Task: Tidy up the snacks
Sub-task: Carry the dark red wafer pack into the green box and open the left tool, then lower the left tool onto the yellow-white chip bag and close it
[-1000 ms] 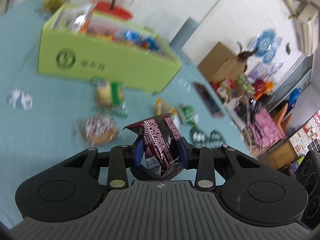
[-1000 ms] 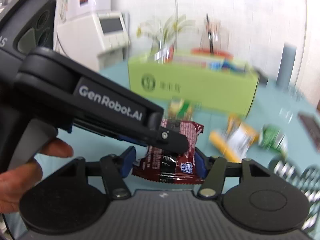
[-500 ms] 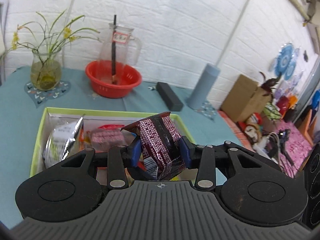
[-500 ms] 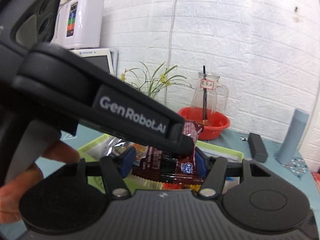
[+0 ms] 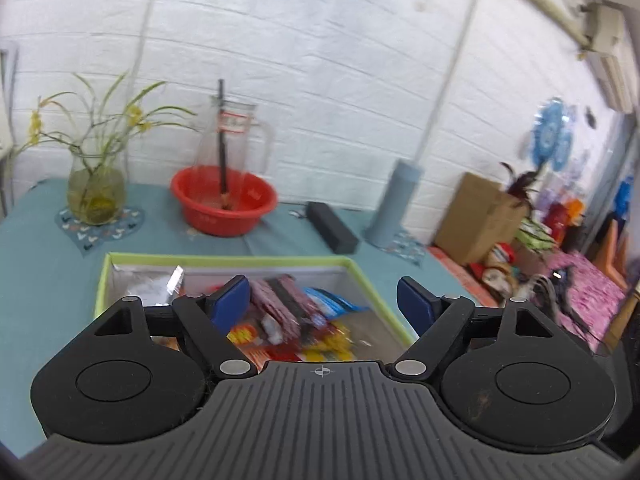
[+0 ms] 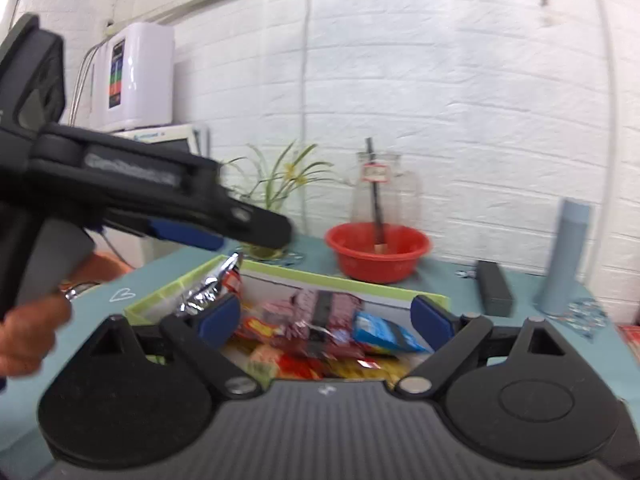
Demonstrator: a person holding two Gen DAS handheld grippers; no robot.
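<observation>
Snacks fill a shallow green-rimmed box (image 5: pixel 102 280) that sits on the teal bench (image 5: pixel 40 272): a crinkled silver bag (image 6: pixel 208 292) stands against its left wall, dark red wrappers (image 6: pixel 324 312) lie across the middle, a blue packet (image 6: pixel 384 332) sits to their right, and yellow and red packets (image 6: pixel 304 364) lie at the near edge. Through the left wrist camera the left tool (image 5: pixel 324 304) hangs over the box with its jaws opening; a blurred dark red wrapper (image 5: pixel 280 308) shows in the gap just beside the left blue pad (image 5: pixel 230 298), and whether it touches that pad cannot be told; it is clear of the right one. The right tool (image 6: pixel 326 318) also hangs over the box, its jaws opening, the blue pads (image 6: pixel 220 318) standing apart with only the box's contents showing between them and nothing gripped. In the right wrist view the left tool appears from the side above the box's left end, held by a hand (image 6: pixel 28 332) with a ring on one finger. Behind the box a red bowl (image 5: pixel 224 200) holds a clear glass jug (image 5: pixel 236 140) with a dark stick standing in it. Left of the bowl a glass vase (image 5: pixel 96 192) of yellowish water holds green stems with small yellow flowers. To the right lie a black bar-shaped case (image 5: pixel 332 226) and an upright grey-blue cylinder (image 5: pixel 396 204), near the white brick wall (image 5: pixel 320 60).
</observation>
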